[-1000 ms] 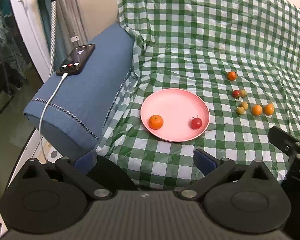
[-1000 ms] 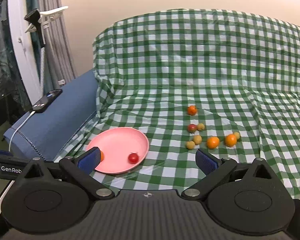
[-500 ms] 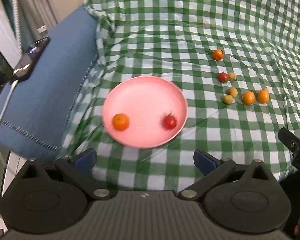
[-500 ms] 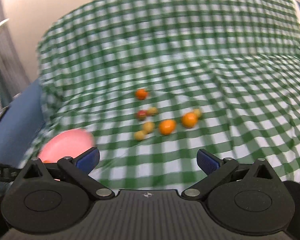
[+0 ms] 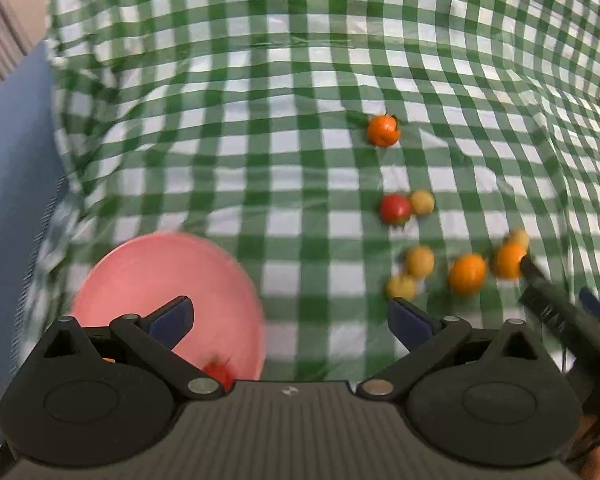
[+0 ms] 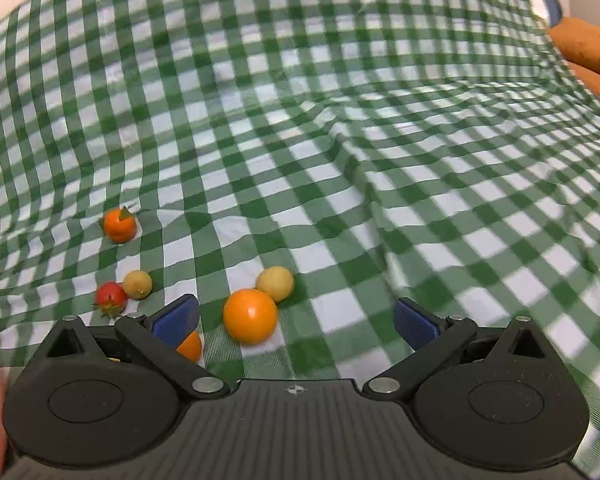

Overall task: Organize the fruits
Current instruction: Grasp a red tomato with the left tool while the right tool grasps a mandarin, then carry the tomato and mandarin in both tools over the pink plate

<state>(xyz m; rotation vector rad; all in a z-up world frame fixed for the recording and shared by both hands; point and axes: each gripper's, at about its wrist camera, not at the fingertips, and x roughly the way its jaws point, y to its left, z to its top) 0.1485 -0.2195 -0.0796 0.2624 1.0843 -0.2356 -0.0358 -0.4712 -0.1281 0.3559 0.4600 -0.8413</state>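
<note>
1. The left gripper (image 5: 290, 318) hung low over the cloth with its two blue-padded fingers spread wide and nothing between them.
2. Under its left finger (image 5: 172, 318) lay the round pink plastic plate (image 5: 156, 276), partly hidden by the tool's black body.
3. On that plate, just behind the left finger's linkage, showed one small red tomato (image 5: 218, 368); a sliver of orange beside the left housing could not be made out.
4. The right gripper (image 6: 296, 318) pointed forward over the loose fruit, its fingers likewise far apart and holding nothing.
5. In the left wrist view the dark tip of the right gripper (image 5: 536, 280) reached in from the right and sat against the farthest-right orange fruit (image 5: 508, 260).
6. The surface was a green-and-white checked cloth (image 6: 380, 160), rumpled and rising up a backrest ahead of both tools.
7. A blue upholstered armrest (image 5: 16, 184) stood to the left of the left gripper, and an orange cushion (image 6: 588, 48) lay to the far right of the right gripper.
8. Loose on the cloth ahead of the left gripper I counted seven pieces, blurred by motion.
9. They were three orange round fruits, one red cherry tomato (image 5: 396, 208) and three small yellow fruits.
10. The nearest orange fruit (image 6: 250, 316) lay between the right gripper's fingers, closer to the left one, touching neither.
11. A yellow fruit (image 6: 276, 283) touched it from behind.
</note>
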